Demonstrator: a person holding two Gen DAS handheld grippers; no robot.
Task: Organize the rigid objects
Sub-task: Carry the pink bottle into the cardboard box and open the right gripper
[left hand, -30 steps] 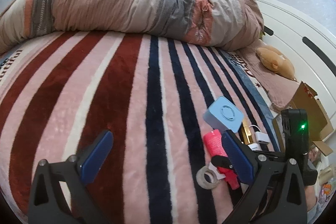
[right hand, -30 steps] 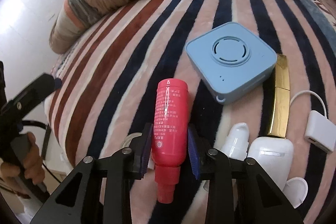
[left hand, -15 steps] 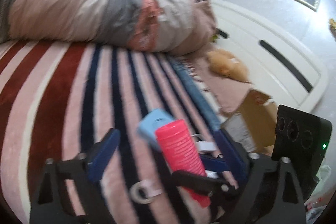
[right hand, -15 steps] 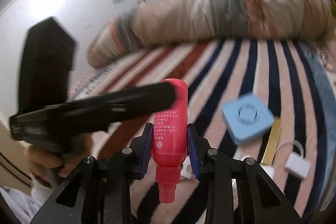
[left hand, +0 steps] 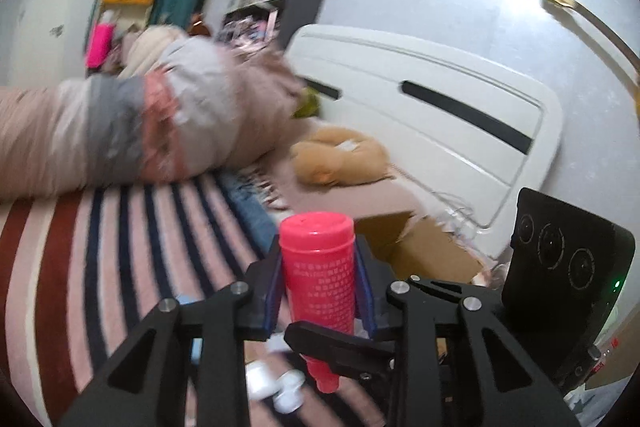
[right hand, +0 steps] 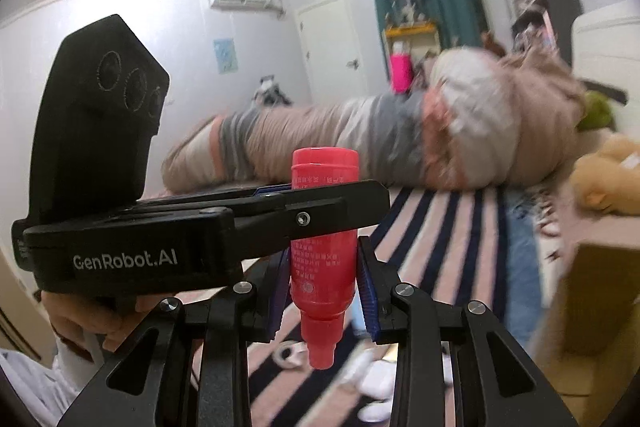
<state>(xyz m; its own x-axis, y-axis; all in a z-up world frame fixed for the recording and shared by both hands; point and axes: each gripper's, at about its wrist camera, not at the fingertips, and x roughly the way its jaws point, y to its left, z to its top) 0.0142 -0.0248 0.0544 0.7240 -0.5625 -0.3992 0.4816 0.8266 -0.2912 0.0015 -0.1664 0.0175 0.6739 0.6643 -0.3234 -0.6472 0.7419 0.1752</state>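
A red plastic bottle [left hand: 318, 279] is held in the air above the striped bed, cap end down. My left gripper [left hand: 319, 283] is shut on its body, blue pads on both sides. My right gripper [right hand: 324, 283] is shut on the same bottle [right hand: 323, 283] lower down. In the right wrist view the left gripper's black body [right hand: 168, 227] crosses in front of the bottle from the left. White small items [left hand: 276, 387] lie on the blanket below, blurred.
The striped blanket [left hand: 120, 251] covers the bed. A rolled duvet [left hand: 120, 131] lies along the far side. A tan plush toy [left hand: 340, 159] sits by the white headboard [left hand: 440, 115]. An open cardboard box [left hand: 424, 247] stands beside the bed.
My right gripper lifted the red bottle off the blanket. My left gripper swung right and closed on the bottle, so both grippers now hold it.
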